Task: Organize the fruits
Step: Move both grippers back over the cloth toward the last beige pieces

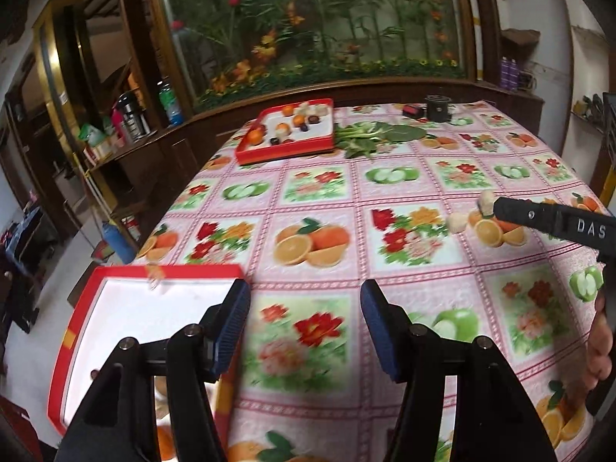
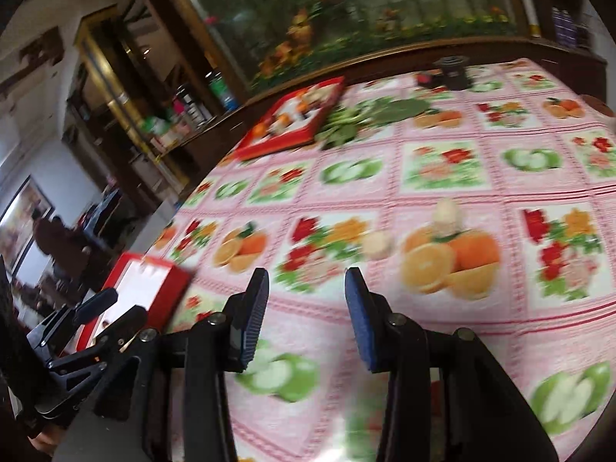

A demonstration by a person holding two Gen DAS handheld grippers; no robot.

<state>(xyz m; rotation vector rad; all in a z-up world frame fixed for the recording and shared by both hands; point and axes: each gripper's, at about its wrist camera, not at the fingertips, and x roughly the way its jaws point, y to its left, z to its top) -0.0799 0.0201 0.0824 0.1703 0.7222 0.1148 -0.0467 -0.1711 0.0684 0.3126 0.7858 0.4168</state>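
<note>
Clutter sits along the far edge of the bench (image 1: 331, 200), which is covered by a pink cloth printed with fruit and flowers; at upper centre of the left wrist view a red tray (image 1: 287, 150) holds small fruits (image 1: 298, 119), orange, pale and dark; leafy greens (image 1: 365, 136) lie touching its right side; right of those stand a black cylinder (image 1: 437, 107) and a small red object (image 1: 412, 111). A second red tray (image 1: 77, 331) with a white floor lies at lower left, partly behind the left gripper (image 1: 306, 327); what lies in it is hidden. Two pale pieces (image 2: 379, 244) rest on the cloth at centre of the right wrist view, near each other, beside a printed orange; nothing stands between them and the right gripper (image 2: 306, 312). The left gripper's fingers (image 1: 235, 327) stand moderately apart over bare cloth, gripping nothing; the right gripper's fingers (image 2: 254, 315) are parted more narrowly, also empty and touching nothing; in the left view the right gripper reaches in from the right edge, its tip by one pale piece, contact unclear.
</note>
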